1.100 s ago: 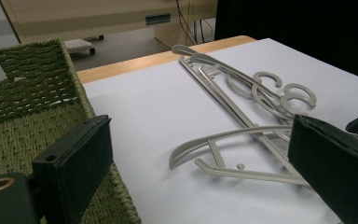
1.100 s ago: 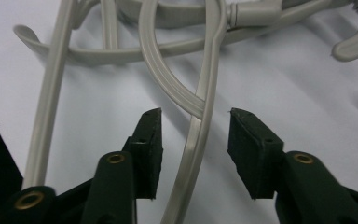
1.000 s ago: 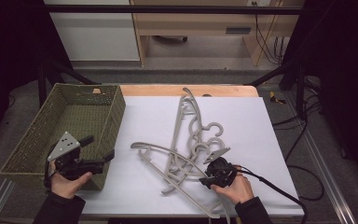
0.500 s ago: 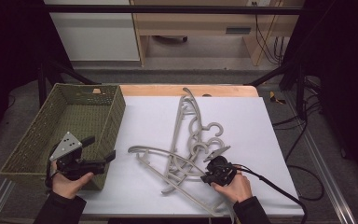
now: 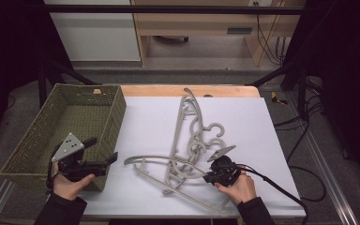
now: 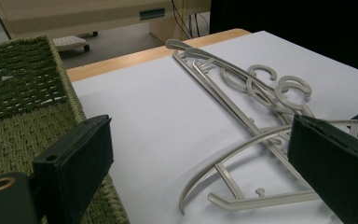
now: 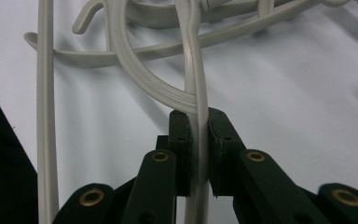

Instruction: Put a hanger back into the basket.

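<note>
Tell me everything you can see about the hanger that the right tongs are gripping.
The hanger is a thin, pale grey bar, plastic by its look, with a smooth rounded profile. It belongs to a tangled heap of hangers lying on the white table top. One narrow arm runs between the pads of the right tongs, which are shut on it. A curved piece of another hanger crosses it just above the pads. Its full shape is lost in the tangle.

Bright sheet, dark surround, soft shadows
</note>
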